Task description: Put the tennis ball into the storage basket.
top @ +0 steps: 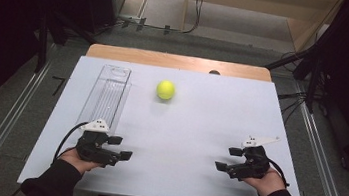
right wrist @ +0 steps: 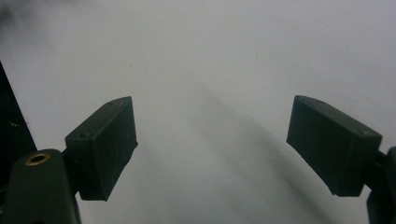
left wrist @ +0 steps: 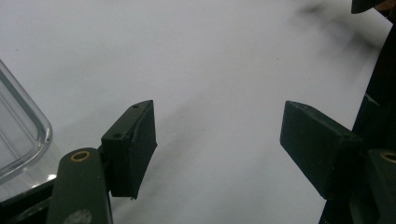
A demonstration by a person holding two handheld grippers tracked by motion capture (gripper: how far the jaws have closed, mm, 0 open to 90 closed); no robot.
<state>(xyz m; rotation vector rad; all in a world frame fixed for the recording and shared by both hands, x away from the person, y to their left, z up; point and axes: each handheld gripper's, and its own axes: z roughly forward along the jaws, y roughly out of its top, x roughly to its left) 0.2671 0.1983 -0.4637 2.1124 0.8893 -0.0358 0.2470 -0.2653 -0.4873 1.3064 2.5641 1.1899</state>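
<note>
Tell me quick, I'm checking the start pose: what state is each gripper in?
Left gripper: open, holding nothing.
Right gripper: open, holding nothing.

A lab or recording rig is suggested rather than a home. A plain bench (top: 177,143) covered by a white sheet is set on a wooden top (top: 179,61) in a dim room. Metal rails (top: 2,127) are laid along the floor on either side, and dark stands and equipment racks (top: 327,66) are placed around the bench. Loose black cables (top: 196,5) are run across a grey carpeted floor (top: 231,27) behind it. No household furniture is seen; a staged, instrumented workspace is indicated.
</note>
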